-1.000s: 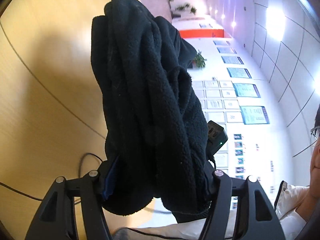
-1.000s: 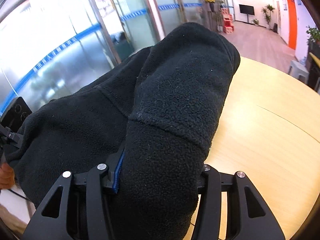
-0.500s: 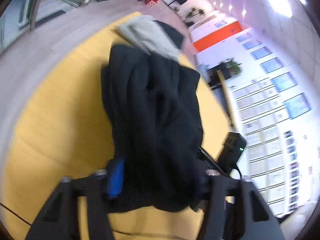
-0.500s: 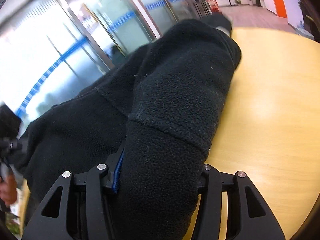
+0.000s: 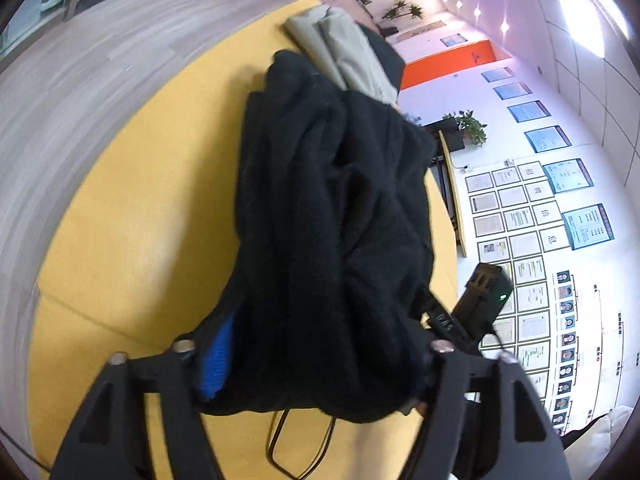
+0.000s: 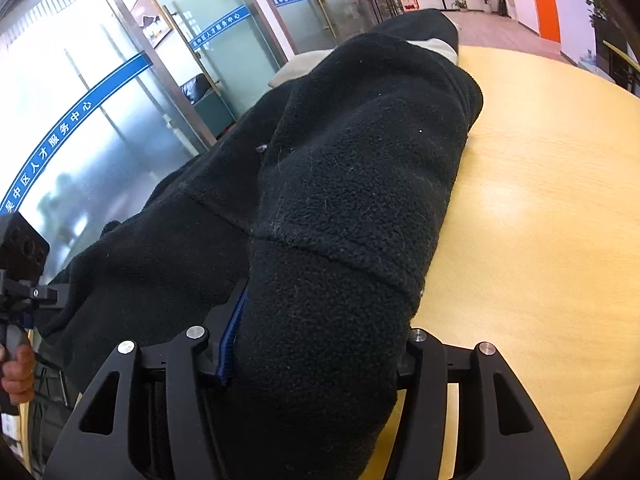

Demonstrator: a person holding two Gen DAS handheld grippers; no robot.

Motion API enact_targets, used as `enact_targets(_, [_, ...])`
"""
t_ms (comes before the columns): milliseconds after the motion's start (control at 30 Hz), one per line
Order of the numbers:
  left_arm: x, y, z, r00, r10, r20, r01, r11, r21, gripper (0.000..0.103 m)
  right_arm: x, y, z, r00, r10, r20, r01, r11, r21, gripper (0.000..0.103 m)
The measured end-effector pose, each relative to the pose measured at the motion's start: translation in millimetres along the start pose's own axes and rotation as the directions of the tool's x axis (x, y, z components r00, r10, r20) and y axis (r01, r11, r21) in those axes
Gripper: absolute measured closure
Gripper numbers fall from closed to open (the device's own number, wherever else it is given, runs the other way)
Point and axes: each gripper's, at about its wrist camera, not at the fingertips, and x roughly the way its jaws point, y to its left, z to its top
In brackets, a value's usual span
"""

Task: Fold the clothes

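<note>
Both the left tongs (image 5: pixel 308 364) and the right tongs (image 6: pixel 316 344) are clenched on the black fleece (image 5: pixel 332 208), which hangs bunched over the yellow desk (image 5: pixel 132 208) toward the grey clothes (image 5: pixel 344 48) at 12 o'clock, so it likely needs laying flat.

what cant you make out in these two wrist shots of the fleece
- Left wrist view: left gripper fingertips, buried in the black fleece.
- Right wrist view: right gripper fingertips, likewise covered.
- Left wrist view: grey garment, partly behind the fleece.
- Both views: fleece's overall shape, bunched and cut off.
</note>
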Motion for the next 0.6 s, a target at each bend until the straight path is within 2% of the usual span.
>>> enact_targets(67, [-1.5, 5.1, -0.7, 1.0, 0.01, 0.01, -0.01, 1.0, -0.012, 0.011, -0.4, -3.2, 3.3, 1.0, -0.002, -0.017, 0.002, 1.0, 0.013, 0.045])
enact_targets(133, [-6.0, 6.7, -1.7, 0.999, 0.034, 0.022, -0.034, 0.999, -0.005, 0.009, -0.6, -5.0, 7.2, 0.999, -0.006, -0.044, 0.007, 1.0, 0.022, 0.039])
enact_targets(200, [-13.9, 4.3, -7.2, 0.997, 0.066, 0.027, -0.066, 0.998, -0.005, 0.009, -23.1, 2.2, 7.9, 0.999, -0.019, -0.037, 0.016, 0.998, -0.057, 0.036])
enact_targets(267, [-33.7, -7.8, -12.7, 0.985, 0.159, 0.062, -0.16, 0.987, 0.013, 0.01, -48.9, 10.7, 8.1, 0.999, -0.032, -0.023, 0.028, 0.989, -0.148, 0.035])
enact_targets(300, [-46.9, -23.4, -17.4, 0.972, 0.214, 0.096, -0.219, 0.975, 0.04, 0.01, -61.8, 14.9, 8.2, 0.999, -0.038, -0.016, 0.034, 0.981, -0.193, 0.033])
enact_targets(367, [-71.9, -69.7, -36.8, 0.927, 0.32, 0.193, -0.352, 0.923, 0.157, 0.01, -87.6, 23.5, 8.4, 0.999, -0.049, 0.0, 0.047, 0.958, -0.282, 0.031])
enact_targets(433, [-82.8, -113.1, -59.7, 0.906, 0.325, 0.272, -0.4, 0.869, 0.292, 0.007, -113.4, 32.0, 8.6, 0.998, -0.059, 0.017, 0.061, 0.928, -0.368, 0.022])
enact_targets(467, [-83.4, -134.4, -72.6, 0.905, 0.305, 0.297, -0.4, 0.846, 0.352, 0.005, -126.3, 36.2, 8.8, 0.998, -0.064, 0.025, 0.068, 0.909, -0.41, 0.016])
enact_targets(500, [-83.5, -155.7, -85.7, 0.905, 0.28, 0.32, -0.398, 0.821, 0.409, 0.004, -143.8, 37.7, 8.6, 0.998, -0.036, 0.043, 0.052, 0.9, -0.433, 0.016])
enact_targets(567, [-65.4, -176.5, -104.4, 0.914, 0.237, 0.329, -0.382, 0.774, 0.504, 0.004, -178.8, 36.7, 3.9, 0.997, 0.023, 0.076, 0.013, 0.893, -0.45, 0.013])
enact_targets(600, [-53.1, -181.8, -111.0, 0.915, 0.238, 0.325, -0.386, 0.749, 0.539, 0.004, -190.9, 36.8, -4.1, 0.996, 0.037, 0.081, 0.004, 0.89, -0.457, 0.012])
